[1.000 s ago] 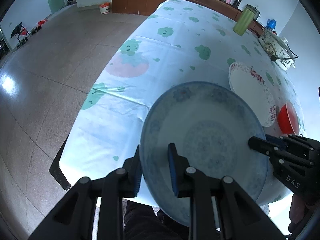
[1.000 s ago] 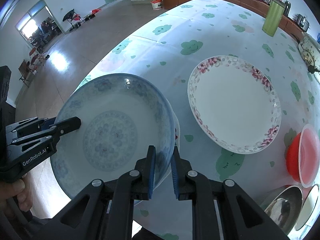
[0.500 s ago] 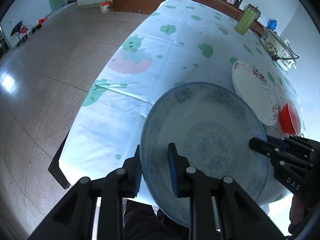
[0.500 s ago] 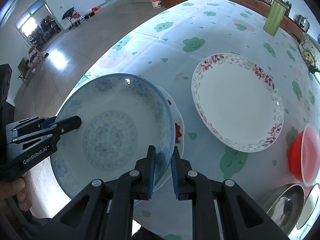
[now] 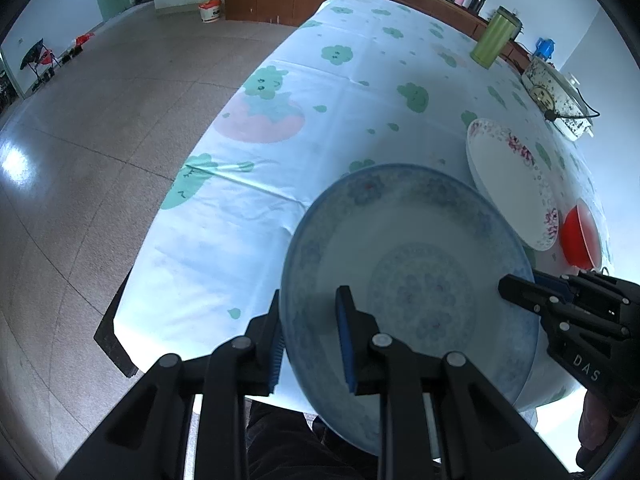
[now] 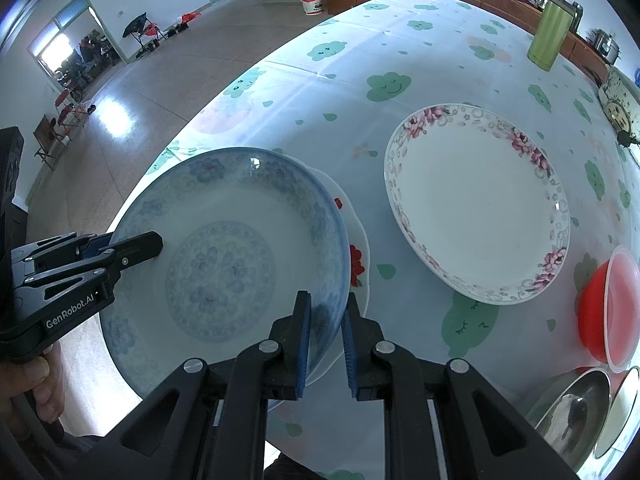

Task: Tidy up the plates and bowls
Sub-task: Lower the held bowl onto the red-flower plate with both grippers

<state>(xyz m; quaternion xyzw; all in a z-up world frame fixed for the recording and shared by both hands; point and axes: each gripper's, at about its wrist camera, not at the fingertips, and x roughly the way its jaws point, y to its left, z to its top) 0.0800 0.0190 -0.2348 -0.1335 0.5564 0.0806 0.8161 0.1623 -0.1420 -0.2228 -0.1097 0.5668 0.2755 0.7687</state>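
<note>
Tiled floor and a long wooden sideboard are seen behind a surface (image 6: 440, 60) covered in a pale cloth printed with green clouds. Both pairs of fingers are pinched on opposite rims of one blue-patterned plate (image 6: 224, 256): the left gripper (image 5: 310, 338) on its near-left edge, the right gripper (image 6: 326, 338) on its right edge. The plate is held tilted above the surface's near edge, over a red-flowered plate (image 6: 356, 248) lying beneath it. It is judged stiff, glazed, slippery and breakable, so the rim is best gripped on two sides, as it is. Only in the right wrist view are the red-flowered plate, steel bowls (image 6: 576, 412) and the whole pink-flowered plate (image 6: 476, 204) shown; a red bowl (image 6: 600, 304) sits beside them. Only in the left wrist view is the surface's dark corner (image 5: 114, 344) shown.
</note>
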